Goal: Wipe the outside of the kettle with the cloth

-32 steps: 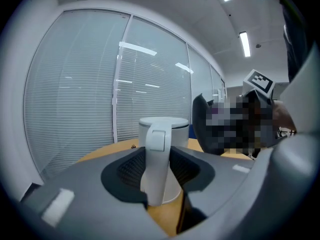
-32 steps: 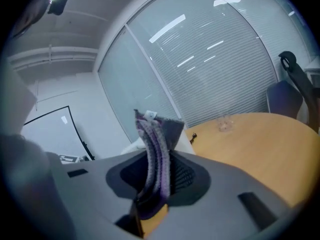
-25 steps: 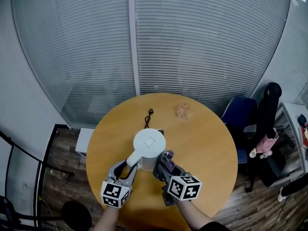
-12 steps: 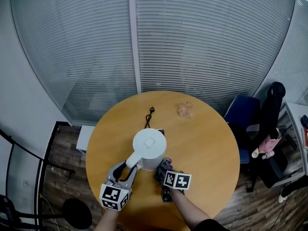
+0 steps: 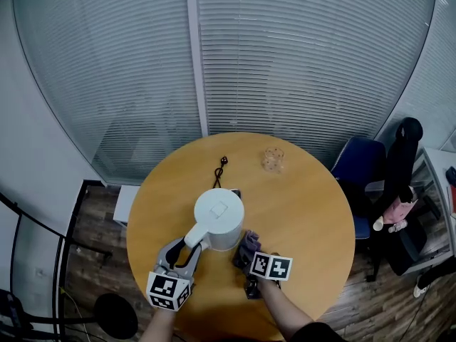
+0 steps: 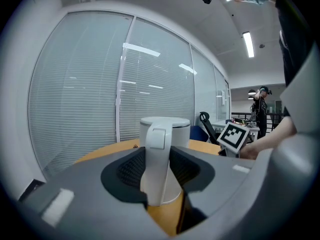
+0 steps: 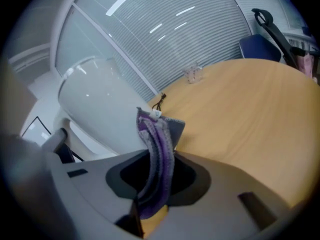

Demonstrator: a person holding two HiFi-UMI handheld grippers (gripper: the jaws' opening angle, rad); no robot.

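Observation:
A white kettle (image 5: 219, 218) stands upright near the front of the round wooden table (image 5: 306, 198). Its handle (image 6: 156, 169) sits between the jaws of my left gripper (image 5: 187, 251), which is shut on it. My right gripper (image 5: 246, 251) is shut on a purple cloth (image 7: 156, 159), folded and standing up between the jaws. In the right gripper view the cloth's top lies against the kettle's lower right side (image 7: 100, 109). In the head view the cloth (image 5: 249, 242) shows just right of the kettle's base.
A small clear cup (image 5: 271, 159) stands at the table's far side. A black power cord (image 5: 220, 171) lies behind the kettle. A dark office chair (image 5: 363, 169) stands to the right of the table, and window blinds close the back.
My right gripper has dropped with the cloth from the kettle's upper side to low beside its base, rolling a little. The left gripper and the kettle have stayed put.

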